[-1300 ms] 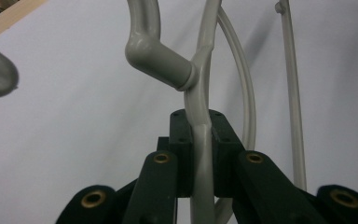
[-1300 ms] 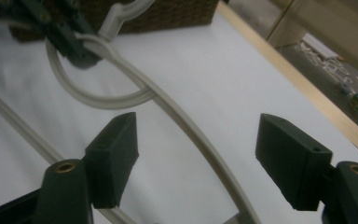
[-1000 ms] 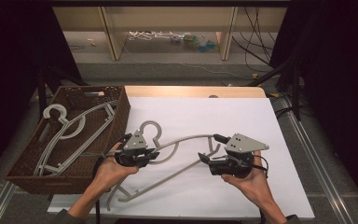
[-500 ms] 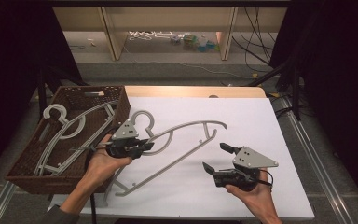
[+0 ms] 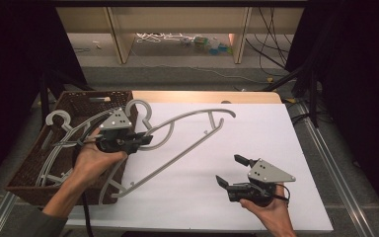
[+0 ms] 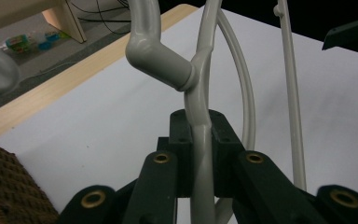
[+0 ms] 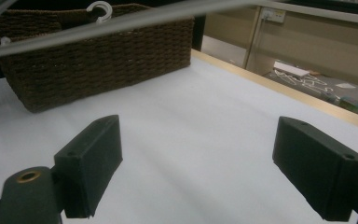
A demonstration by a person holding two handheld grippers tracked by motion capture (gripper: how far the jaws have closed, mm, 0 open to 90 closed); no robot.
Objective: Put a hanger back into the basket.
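Observation:
A grey plastic hanger (image 5: 175,157) hangs tilted above the white table sheet (image 5: 256,143), with its hook near the basket. My left gripper (image 5: 143,139) is shut on its neck just below the hook. In the left gripper view the pads (image 6: 179,140) pinch the hanger's stem (image 6: 161,58). My right gripper (image 5: 230,170) sits low at the near right, apart from the hanger. Its jaws have just been opening and stand wide, with nothing between the pads (image 7: 91,163). The hanger's bar (image 7: 121,21) crosses the top of the right gripper view.
A brown wicker basket (image 5: 86,95) stands at the table's left edge and holds another grey hanger (image 5: 59,118). The same basket (image 7: 98,56) shows ahead of the right gripper. Beyond the table's wooden far edge (image 5: 202,96) lie shelf legs, cables and small clutter on the floor.
My left gripper has lifted the hanger up and leftward toward the basket. My right gripper has come off the hanger's arm, opened and drawn back to the near right.

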